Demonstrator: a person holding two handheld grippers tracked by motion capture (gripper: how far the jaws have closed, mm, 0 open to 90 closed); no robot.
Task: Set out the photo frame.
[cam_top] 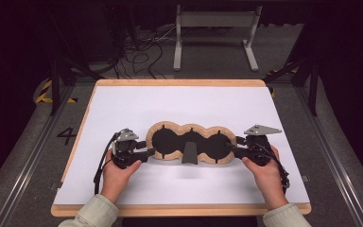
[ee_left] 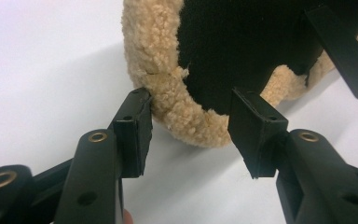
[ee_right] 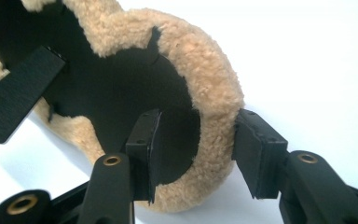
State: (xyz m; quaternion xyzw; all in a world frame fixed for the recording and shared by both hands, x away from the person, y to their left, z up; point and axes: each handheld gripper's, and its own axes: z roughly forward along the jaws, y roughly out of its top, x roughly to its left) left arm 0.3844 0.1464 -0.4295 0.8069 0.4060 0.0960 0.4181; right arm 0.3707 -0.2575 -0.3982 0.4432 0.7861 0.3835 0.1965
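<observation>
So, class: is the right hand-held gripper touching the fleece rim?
Touching. The right gripper view shows the right hand-held gripper straddling the fleece rim, its outer jaw against it.

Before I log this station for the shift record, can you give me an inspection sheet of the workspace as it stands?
Surface: white sheet on a wood-edged board, flat and clean.
Job's things: one fleece-rimmed black pad with three lobes lies flat near the middle; a black strap tab sticks out from its near edge.
Clutter: nothing seen.
Grippers: left gripper open, its jaws straddling the pad's left rim; right gripper open, its jaws straddling the right rim.
Cables: one trails from each gripper; a loose tangle lies on the floor beyond the board.
Surroundings: grey floor, a white metal frame behind, a floor mark "4" at left.
</observation>
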